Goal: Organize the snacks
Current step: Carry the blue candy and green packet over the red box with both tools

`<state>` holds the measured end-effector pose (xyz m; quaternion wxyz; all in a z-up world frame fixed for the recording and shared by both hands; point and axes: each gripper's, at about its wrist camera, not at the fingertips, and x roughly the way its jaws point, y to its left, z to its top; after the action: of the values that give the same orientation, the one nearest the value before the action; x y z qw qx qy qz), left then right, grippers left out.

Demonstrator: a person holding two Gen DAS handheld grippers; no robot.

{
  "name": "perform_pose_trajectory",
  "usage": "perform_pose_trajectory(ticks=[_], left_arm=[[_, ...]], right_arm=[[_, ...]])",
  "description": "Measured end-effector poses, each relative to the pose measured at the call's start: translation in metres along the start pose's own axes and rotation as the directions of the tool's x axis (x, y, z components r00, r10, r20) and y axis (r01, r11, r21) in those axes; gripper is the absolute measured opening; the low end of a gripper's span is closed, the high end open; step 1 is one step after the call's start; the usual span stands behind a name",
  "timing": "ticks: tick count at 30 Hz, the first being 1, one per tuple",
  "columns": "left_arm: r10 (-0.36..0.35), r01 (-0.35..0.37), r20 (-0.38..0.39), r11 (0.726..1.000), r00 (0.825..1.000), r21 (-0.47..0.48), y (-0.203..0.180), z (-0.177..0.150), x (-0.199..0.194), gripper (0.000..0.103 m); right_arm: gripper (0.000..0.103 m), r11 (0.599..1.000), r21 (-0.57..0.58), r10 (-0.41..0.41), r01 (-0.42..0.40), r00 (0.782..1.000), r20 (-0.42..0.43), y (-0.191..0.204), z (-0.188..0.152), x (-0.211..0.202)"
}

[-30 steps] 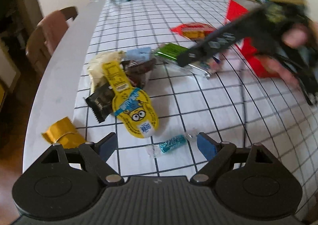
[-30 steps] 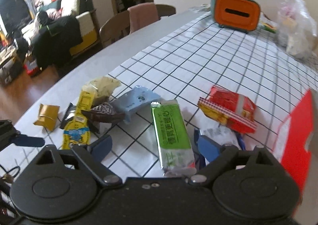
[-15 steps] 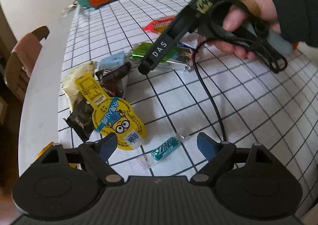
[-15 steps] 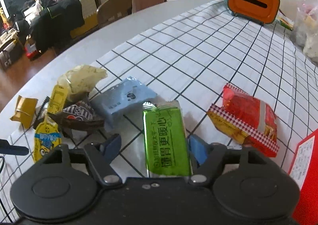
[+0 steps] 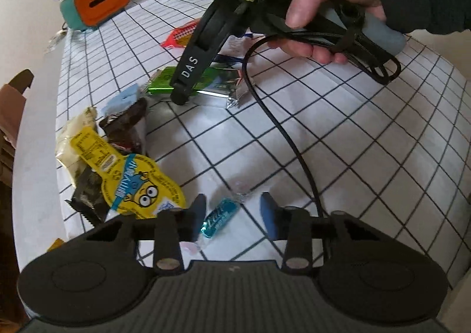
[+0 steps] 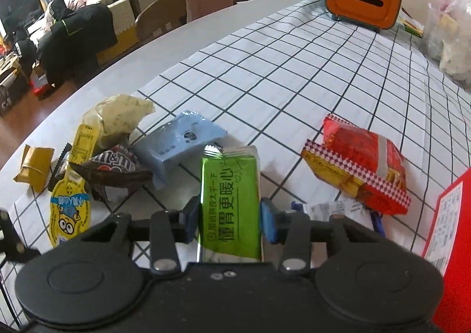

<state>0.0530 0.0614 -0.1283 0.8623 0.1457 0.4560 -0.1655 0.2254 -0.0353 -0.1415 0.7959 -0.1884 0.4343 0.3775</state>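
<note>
- Right gripper (image 6: 230,222): jaws have just been closing and now pinch the green snack bar (image 6: 229,200) across its width, one blue pad on each long edge. The bar lies flat on the checked desk (image 6: 294,74), its far end pointing to 12 o'clock.
- Left gripper (image 5: 231,212): jaws have just been closing and are still parted around the teal candy (image 5: 219,216); the pad at 9 o'clock is close to the wrapper, the pad at 3 o'clock stands clear of it. No grip yet.
- Loose pile: yellow cartoon pouch (image 5: 132,183), brown chocolate bag (image 6: 113,169) and pale blue packet (image 6: 176,144) lie at 10 o'clock of the bar; red-and-yellow pack (image 6: 359,168) at 2 o'clock.
- Recommended procedure, right side: keep the pinch square and lift the bar straight up, so its far end does not drag the blue packet.
- Recommended procedure, left side: centre the candy between the pads before closing; the twisted wrapper ends are likely to slip if caught alone.
- Caution: the black cable (image 5: 282,133) runs near the candy; keep it out of the jaws.
</note>
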Motion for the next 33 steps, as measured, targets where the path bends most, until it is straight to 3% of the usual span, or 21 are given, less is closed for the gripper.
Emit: perform_pose_trajectory(ticks=[8,23,33], left_arm=[[-0.049,0.046,-0.029,0.994,0.998,-0.095,0.005,-0.001,-0.002,0.012],[-0.005,-0.001,-0.022,0.974,1.000,-0.227,0.006,-0.009,-0.021,0.011],[0.026,-0.017,0.039,0.972,0.999,-0.234,-0.008,0.019,-0.044,0.011]], right_arm=[[0.042,0.999,0.042,0.006,-0.006,1.000,0.009,0.009,-0.014,-0.010],[0.042,0.987,0.164,-0.010,-0.005,0.996,0.091,0.020,-0.040,-0.073],[0.042,0.976,0.216,-0.043,0.008,0.987,0.155,0.011,-0.056,-0.142]])
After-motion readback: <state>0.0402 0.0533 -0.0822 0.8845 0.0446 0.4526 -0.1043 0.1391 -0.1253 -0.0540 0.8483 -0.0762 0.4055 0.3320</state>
